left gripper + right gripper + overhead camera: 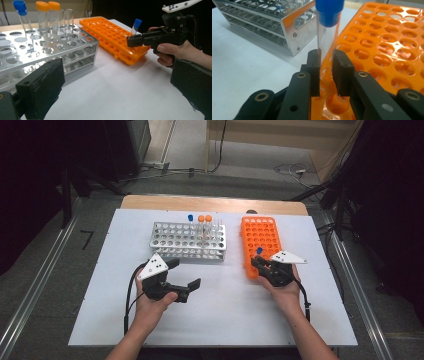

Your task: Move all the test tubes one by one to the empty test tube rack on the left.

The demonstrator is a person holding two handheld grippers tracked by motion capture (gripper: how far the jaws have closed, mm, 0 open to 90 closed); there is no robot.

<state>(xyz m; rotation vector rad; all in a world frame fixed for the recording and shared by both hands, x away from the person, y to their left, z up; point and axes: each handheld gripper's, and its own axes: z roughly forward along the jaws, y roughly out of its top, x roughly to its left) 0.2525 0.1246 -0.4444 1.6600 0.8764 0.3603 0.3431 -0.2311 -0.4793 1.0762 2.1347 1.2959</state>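
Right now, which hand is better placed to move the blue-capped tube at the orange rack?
Right: its tool is shut on the tube over the orange rack; the left tool stands open, apart.

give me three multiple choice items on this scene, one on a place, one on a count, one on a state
1. Where is the tube in the right gripper?
A. over the orange rack
B. in the metal rack
C. flat on the table

2. How many orange-capped tubes stand in the metal rack?
A. none
B. two
C. five

3. How are the left gripper fingers?
A. open
B. shut on a tube
C. shut on a cap

Answers: 1 A, the rack's holes lie right behind it; 2 B, two orange caps side by side; 3 A, wide gap, nothing between.
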